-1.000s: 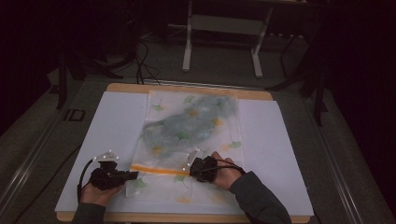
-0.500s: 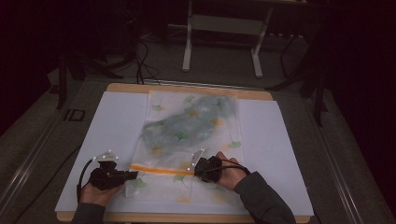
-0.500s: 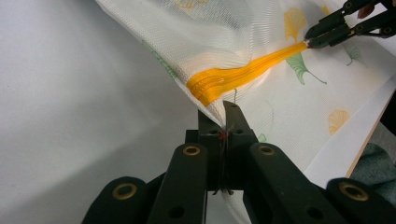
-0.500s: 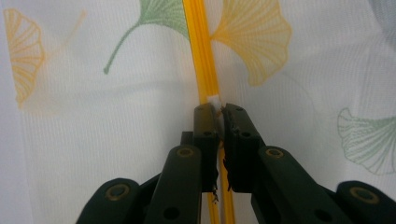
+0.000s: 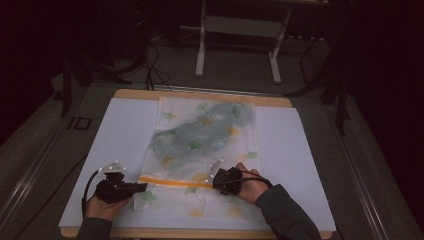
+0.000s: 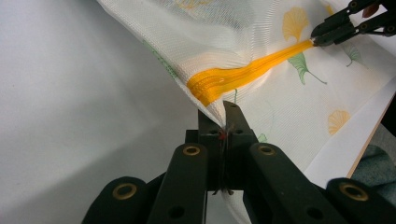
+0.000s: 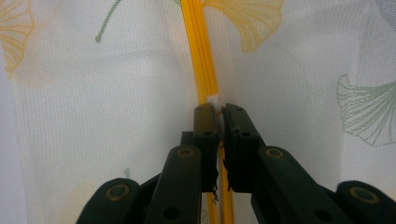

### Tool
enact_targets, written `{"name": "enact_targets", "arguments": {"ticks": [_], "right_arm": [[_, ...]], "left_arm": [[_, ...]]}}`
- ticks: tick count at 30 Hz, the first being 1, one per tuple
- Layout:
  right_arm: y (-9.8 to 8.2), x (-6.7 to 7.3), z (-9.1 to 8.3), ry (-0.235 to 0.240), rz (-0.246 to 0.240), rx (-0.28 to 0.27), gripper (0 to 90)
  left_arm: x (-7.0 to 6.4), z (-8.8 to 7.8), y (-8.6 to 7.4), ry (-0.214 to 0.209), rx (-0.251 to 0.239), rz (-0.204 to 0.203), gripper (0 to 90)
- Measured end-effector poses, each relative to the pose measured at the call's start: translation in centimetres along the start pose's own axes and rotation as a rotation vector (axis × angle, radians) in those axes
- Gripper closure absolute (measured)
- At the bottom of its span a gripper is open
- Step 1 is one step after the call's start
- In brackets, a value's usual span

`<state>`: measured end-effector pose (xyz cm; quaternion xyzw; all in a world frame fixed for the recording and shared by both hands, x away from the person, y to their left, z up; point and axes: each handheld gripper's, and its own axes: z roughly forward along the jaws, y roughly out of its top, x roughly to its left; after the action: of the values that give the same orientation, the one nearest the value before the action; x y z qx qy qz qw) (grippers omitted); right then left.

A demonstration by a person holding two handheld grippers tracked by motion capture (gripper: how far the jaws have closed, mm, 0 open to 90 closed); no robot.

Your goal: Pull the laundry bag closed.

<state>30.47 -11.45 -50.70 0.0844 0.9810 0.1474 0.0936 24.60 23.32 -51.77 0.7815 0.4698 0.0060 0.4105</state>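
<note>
A dim lab or studio recording space. A wooden table (image 5: 200, 95) under a white sheet (image 5: 125, 135) stands on grey floor, with cables (image 5: 155, 70) and a metal stand (image 5: 237, 30) behind.

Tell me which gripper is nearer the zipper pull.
Right. The right gripper is shut on the white zipper pull; the left gripper clamps the mesh bag at the zipper's opposite end.

From above, my left gripper (image 5: 141, 187) sits at the left end of the orange zipper (image 5: 172, 181) of the mesh bag (image 5: 205, 150), which lies flat on the white sheet (image 5: 120, 135) covering the table (image 5: 135, 94). My right gripper (image 5: 214, 181) meets the zipper farther along its line. A grey-green mass (image 5: 200, 135) shows through the leaf-printed mesh. Jaw positions are too small to read here.
</note>
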Motion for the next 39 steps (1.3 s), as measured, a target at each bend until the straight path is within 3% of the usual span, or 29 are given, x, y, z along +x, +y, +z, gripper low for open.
{"name": "enact_targets", "arguments": {"ticks": [39], "right_arm": [[-2.1, -0.4, -0.8, -0.008, 0.017, 0.043, 84.3]], "left_arm": [[0.1, -0.1, 0.0, -0.002, -0.004, -0.002, 88.6]]}}
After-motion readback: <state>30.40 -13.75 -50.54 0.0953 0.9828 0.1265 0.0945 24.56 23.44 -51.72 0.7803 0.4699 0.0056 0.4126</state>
